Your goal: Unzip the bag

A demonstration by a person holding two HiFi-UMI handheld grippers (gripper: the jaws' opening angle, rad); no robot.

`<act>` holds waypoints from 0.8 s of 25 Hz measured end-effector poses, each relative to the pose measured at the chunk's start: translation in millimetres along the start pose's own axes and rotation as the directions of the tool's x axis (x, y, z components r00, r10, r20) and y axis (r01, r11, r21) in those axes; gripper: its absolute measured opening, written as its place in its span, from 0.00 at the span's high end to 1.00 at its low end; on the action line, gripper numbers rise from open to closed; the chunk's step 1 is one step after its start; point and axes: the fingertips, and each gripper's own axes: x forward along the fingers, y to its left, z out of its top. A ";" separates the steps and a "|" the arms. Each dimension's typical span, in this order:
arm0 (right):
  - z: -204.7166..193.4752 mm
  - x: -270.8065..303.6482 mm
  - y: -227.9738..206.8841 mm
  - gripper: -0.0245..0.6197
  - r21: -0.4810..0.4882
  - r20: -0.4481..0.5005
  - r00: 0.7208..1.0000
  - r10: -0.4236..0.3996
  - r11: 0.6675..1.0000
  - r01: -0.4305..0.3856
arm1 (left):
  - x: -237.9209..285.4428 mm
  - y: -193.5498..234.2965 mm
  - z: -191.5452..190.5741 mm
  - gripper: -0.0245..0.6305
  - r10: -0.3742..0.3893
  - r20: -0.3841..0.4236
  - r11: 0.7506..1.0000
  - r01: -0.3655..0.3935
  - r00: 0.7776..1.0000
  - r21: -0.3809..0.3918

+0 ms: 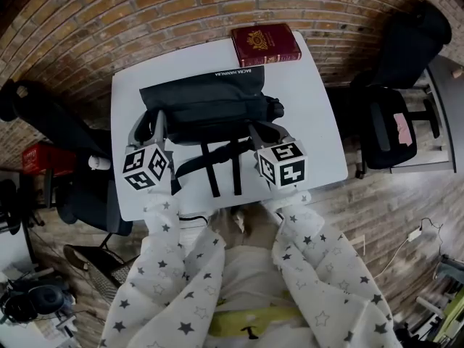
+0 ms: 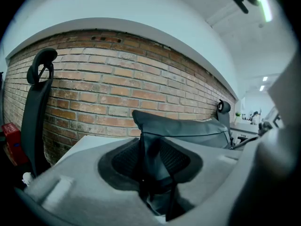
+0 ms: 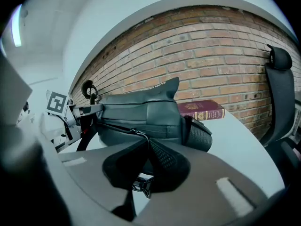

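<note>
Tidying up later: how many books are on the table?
1: a red book at the table's far right corner, behind the bag. The bag could hide another.

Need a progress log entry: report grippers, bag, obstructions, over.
Left hand-held gripper clamped on end fabric of bag. Right hand-held gripper shut on zip pull. Red book behind bag, clear of zip.

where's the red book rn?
Head view: the red book lies at the far edge of the white table, right of centre, just behind the black bag.
</note>
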 end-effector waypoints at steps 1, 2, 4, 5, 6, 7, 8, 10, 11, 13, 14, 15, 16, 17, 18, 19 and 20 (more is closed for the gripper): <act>-0.1 -1.5 -2.3 0.93 0.002 0.002 1.000 -0.006 1.000 0.006 | -0.2 0.1 0.0 0.76 0.002 0.001 1.000 -0.002 1.000 0.000; -0.1 -3.0 -4.7 0.93 0.005 0.004 1.000 -0.012 1.000 0.012 | -0.4 0.1 0.1 0.76 0.005 0.001 1.000 -0.005 1.000 0.001; -0.1 -5.2 -8.7 0.93 0.009 0.008 1.000 -0.021 1.000 0.021 | -0.4 0.4 -0.3 0.76 0.008 0.002 1.000 -0.008 1.000 0.001; -0.3 -5.7 -9.9 0.93 0.008 0.009 1.000 -0.023 1.000 0.023 | -0.2 0.7 -0.8 0.76 0.009 0.002 1.000 -0.009 1.000 0.001; -0.7 -5.9 -10.4 0.93 0.006 0.009 1.000 -0.023 1.000 0.023 | -0.1 1.1 -1.4 0.76 0.010 0.002 1.000 -0.010 1.000 0.001; -0.9 -6.1 -10.4 0.93 0.002 0.009 1.000 -0.023 1.000 0.023 | -0.1 1.3 -1.8 0.76 0.012 0.002 1.000 -0.012 1.000 0.001; -0.9 -6.3 -10.1 0.93 -0.003 0.009 1.000 -0.023 1.000 0.023 | -0.2 1.4 -1.9 0.76 0.013 0.003 1.000 -0.013 1.000 0.002; -0.2 -6.9 -9.8 0.93 -0.011 0.010 1.000 -0.024 1.000 0.025 | -0.2 1.7 -1.4 0.76 0.015 0.005 1.000 -0.015 1.000 0.005; 0.0 -7.2 -10.5 0.93 -0.011 0.011 1.000 -0.028 1.000 0.028 | 0.0 1.9 -1.2 0.76 0.015 0.006 1.000 -0.015 1.000 0.006; -0.3 -8.3 -14.3 0.93 -0.005 0.013 0.999 -0.042 0.999 0.042 | 0.4 2.4 -1.5 0.76 0.016 0.008 1.000 -0.016 1.000 0.006; -0.6 -9.0 -16.6 0.93 0.001 0.014 0.999 -0.048 0.999 0.048 | 0.5 2.7 -1.8 0.76 0.016 0.008 1.000 -0.016 1.000 0.006; -0.8 -9.6 -18.8 0.93 0.007 0.014 0.999 -0.053 0.999 0.053 | 0.4 3.1 -1.9 0.76 0.017 0.008 1.000 -0.017 1.000 0.006; -1.0 -10.4 -20.7 0.93 0.011 0.014 0.998 -0.058 0.998 0.057 | 0.3 3.5 -1.8 0.76 0.018 0.008 1.000 -0.018 1.000 0.006; -1.2 -11.3 -22.7 0.93 0.014 0.015 0.998 -0.063 0.998 0.063 | 0.2 3.8 -1.7 0.76 0.019 0.008 1.000 -0.019 1.000 0.006; -1.4 -12.5 -25.1 0.93 0.016 0.015 0.997 -0.070 0.997 0.070 | 0.2 3.8 -1.5 0.76 0.020 0.009 1.000 -0.020 1.000 0.006; -1.7 -14.1 -28.4 0.93 0.021 0.016 0.997 -0.078 0.997 0.078 | 0.3 3.6 -1.4 0.76 0.020 0.009 1.000 -0.021 1.000 0.005; -2.0 -16.0 -32.2 0.93 0.027 0.018 0.996 -0.088 0.996 0.088 | 0.4 3.4 -1.3 0.76 0.021 0.010 1.000 -0.021 1.000 0.005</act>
